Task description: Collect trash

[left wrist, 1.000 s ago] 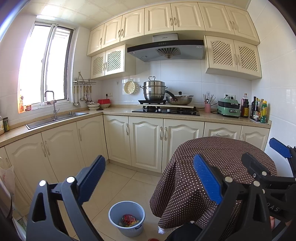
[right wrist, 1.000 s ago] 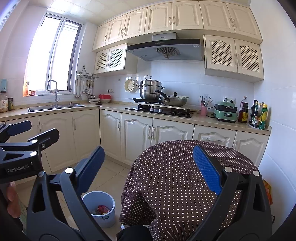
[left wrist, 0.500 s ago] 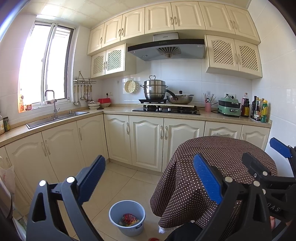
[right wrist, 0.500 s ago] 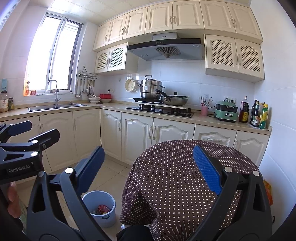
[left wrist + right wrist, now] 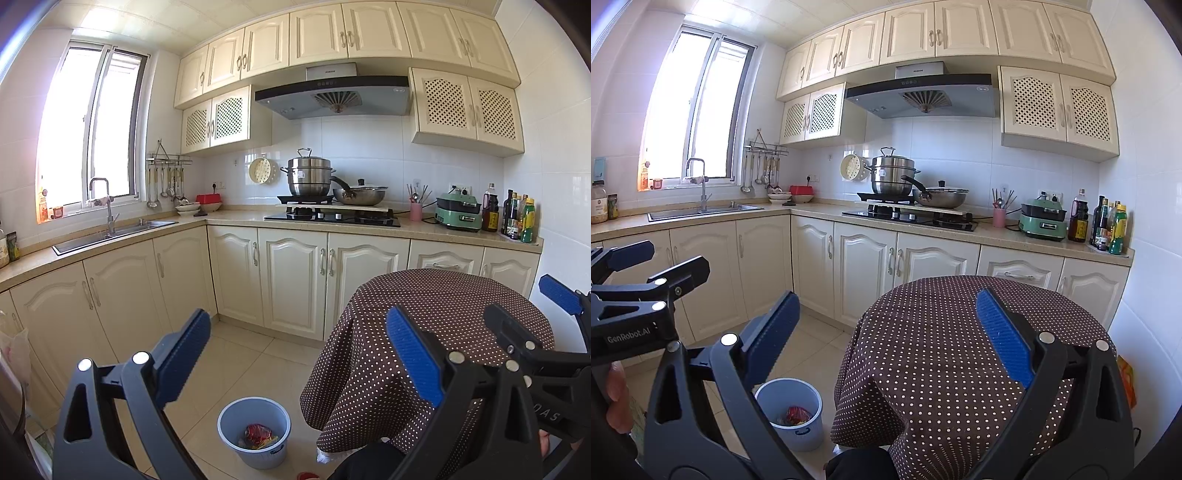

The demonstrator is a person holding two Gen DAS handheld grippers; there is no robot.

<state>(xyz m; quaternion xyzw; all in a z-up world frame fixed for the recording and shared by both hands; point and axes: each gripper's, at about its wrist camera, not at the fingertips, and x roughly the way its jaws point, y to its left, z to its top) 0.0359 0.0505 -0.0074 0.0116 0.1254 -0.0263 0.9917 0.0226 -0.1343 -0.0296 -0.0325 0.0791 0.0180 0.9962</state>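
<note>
A light blue bucket point(image 5: 255, 432) stands on the tiled floor, left of a round table. Red and yellow trash point(image 5: 258, 434) lies in its bottom. The bucket point(image 5: 792, 413) and the trash point(image 5: 798, 415) in it also show in the right wrist view. My left gripper point(image 5: 297, 349) is open and empty, held high above the floor between bucket and table. Over the brown dotted tablecloth point(image 5: 945, 332) my right gripper point(image 5: 886, 325) is open with nothing between its blue pads. Each gripper appears at the edge of the other's view, the right gripper point(image 5: 532, 310) and the left gripper point(image 5: 661, 258).
Cream base cabinets point(image 5: 295, 277) run along the back and left walls under a counter with a sink point(image 5: 114, 230) and a hob point(image 5: 332, 218) with pots. Bottles point(image 5: 517, 218) stand at the counter's right end. A small red item point(image 5: 308, 475) lies on the floor near the table.
Both views have barely shifted, drifting slightly. The grippers stay open and hold the same pose.
</note>
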